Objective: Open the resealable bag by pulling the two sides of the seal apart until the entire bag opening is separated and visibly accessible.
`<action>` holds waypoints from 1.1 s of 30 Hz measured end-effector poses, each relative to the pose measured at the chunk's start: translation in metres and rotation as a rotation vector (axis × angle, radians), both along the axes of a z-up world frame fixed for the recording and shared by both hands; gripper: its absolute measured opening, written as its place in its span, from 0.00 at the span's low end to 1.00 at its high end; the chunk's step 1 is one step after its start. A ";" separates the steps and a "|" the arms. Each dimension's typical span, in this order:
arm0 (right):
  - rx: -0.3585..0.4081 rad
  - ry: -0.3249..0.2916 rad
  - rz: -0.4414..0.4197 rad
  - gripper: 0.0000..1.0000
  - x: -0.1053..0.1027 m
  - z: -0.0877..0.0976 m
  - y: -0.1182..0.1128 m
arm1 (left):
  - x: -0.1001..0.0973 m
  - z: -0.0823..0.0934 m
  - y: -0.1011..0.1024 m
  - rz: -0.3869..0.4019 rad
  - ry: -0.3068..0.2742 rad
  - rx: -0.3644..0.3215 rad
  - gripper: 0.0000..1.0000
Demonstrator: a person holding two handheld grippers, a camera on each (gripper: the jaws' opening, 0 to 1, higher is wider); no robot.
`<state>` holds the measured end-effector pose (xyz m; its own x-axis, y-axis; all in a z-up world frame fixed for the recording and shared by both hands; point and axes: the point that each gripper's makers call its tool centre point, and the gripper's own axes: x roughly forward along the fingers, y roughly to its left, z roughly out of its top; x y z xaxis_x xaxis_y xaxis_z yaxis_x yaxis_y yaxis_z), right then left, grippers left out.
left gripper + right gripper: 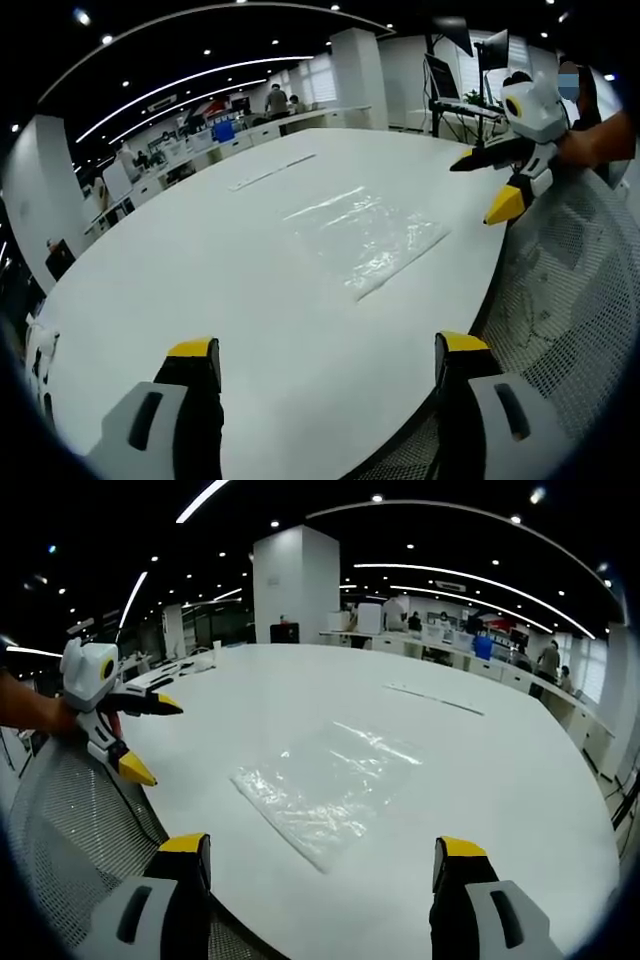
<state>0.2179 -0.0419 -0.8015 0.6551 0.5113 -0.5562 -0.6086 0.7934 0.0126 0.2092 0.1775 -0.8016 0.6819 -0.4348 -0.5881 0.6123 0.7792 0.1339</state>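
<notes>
The clear bag point(330, 790) is lying flat on the white table point(300, 695), long axis slanting near to far. The right gripper point(320, 865) is hovering nearer, the left gripper point(330, 365) farther; both are gaping wide, holding nothing.

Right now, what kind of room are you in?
Probably a big open office. Long rows of desks with people at them line the far side, strip lights run across the dark ceiling, and a clear plastic bag lies on a large white table.

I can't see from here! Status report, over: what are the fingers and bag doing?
Left gripper open, right gripper open, both holding nothing. Resealable bag flat on white table, untouched. Nothing in the way.
</notes>
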 end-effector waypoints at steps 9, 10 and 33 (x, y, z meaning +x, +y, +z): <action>-0.002 0.000 -0.001 0.92 0.000 0.000 0.000 | 0.001 -0.002 0.002 -0.001 0.002 0.000 0.87; -0.001 0.000 -0.001 0.92 0.000 0.000 0.000 | 0.001 -0.003 0.002 -0.001 0.002 0.000 0.87; 0.001 0.007 -0.016 0.91 0.001 0.000 -0.002 | 0.002 -0.004 0.004 0.001 0.001 0.001 0.87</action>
<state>0.2186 -0.0443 -0.8019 0.6593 0.5013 -0.5604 -0.5956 0.8031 0.0176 0.2113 0.1811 -0.8055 0.6817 -0.4337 -0.5892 0.6116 0.7798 0.1337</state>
